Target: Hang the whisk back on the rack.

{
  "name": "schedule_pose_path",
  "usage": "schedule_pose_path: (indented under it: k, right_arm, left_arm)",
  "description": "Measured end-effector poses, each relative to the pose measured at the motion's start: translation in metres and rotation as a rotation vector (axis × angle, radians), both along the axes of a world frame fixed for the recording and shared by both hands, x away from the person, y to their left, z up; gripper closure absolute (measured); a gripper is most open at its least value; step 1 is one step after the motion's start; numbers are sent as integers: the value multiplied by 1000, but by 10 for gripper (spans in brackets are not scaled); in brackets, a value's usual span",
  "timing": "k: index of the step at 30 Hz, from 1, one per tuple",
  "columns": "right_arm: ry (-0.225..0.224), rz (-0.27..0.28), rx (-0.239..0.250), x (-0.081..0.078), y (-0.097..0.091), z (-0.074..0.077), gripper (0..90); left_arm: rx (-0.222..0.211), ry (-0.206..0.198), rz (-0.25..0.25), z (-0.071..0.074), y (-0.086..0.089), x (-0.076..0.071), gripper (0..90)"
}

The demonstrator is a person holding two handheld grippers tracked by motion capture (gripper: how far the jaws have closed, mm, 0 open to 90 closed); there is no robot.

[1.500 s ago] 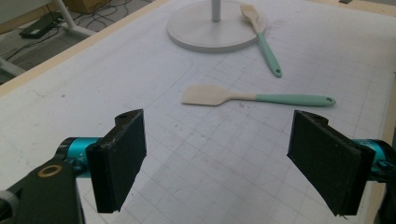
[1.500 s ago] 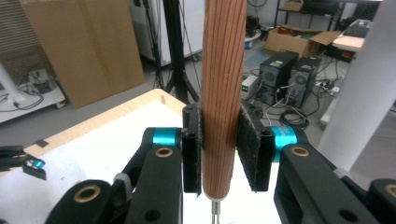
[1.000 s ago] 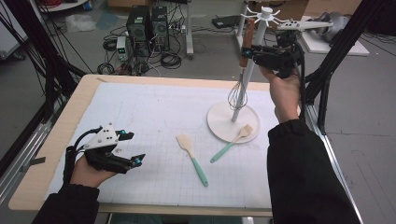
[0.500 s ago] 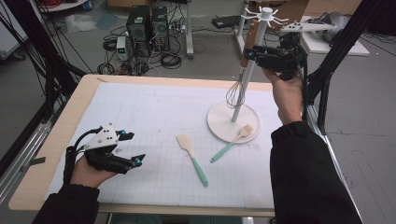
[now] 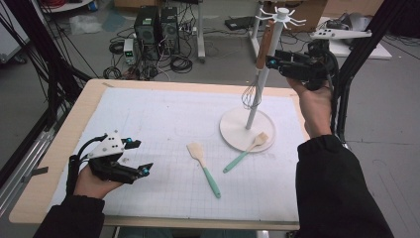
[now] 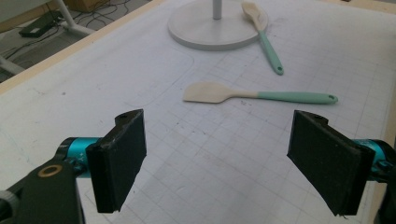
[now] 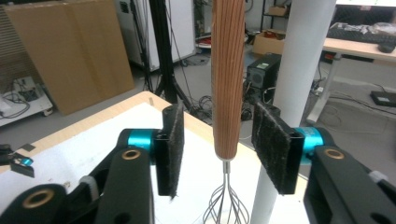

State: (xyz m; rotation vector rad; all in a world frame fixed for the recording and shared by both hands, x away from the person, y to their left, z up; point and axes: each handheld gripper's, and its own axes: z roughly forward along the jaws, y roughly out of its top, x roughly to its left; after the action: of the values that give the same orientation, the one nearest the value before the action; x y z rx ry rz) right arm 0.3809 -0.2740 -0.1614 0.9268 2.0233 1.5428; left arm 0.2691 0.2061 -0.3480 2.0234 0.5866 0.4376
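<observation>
Whisk hangs on the stand, pads apart around its handle

Whisk (image 7: 227, 84) hangs upright by its wooden handle from a hook at the top of the stand (image 5: 246, 130), wires down beside the white pole. The right gripper view gives what the high view cannot: the handle stands between the two pads with a gap on each side, touched by neither. The right gripper (image 7: 219, 149) has just been opening and is released, handle still between its jaws. From above, the right gripper (image 5: 270, 62) is level at the handle, high over the stand's round base.

On the mat lie two spatulas: one (image 5: 203, 162) flat near the middle, the other (image 5: 246, 151) with its head resting on the base's rim. The left gripper view shows both from low down, beyond the left gripper (image 6: 219, 158), which is spread wide and empty. From above, that left gripper (image 5: 136, 157) rests low at the table's (image 5: 59, 148) near left.
</observation>
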Motion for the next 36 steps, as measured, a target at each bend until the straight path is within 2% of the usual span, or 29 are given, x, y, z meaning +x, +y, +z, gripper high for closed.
schedule_pose_path:
  k: [8,12,17,29,36]
  right_arm:
    - [-21,59,16,-8,-7,4,558]
    - [-17,89,28,-9,-10,7,601]
    - [-23,112,15,-10,-11,15,686]
    - [-46,129,-2,-13,-10,35,786]
    - [-51,142,-28,-12,-9,48,865]
  left_arm:
    - [-7,3,3,0,2,0,195]
    - [-5,3,2,-2,3,1,195]
    - [-5,5,7,-1,4,1,195]
    - [-15,1,13,0,5,1,195]
    - [-16,4,11,-1,5,1,195]
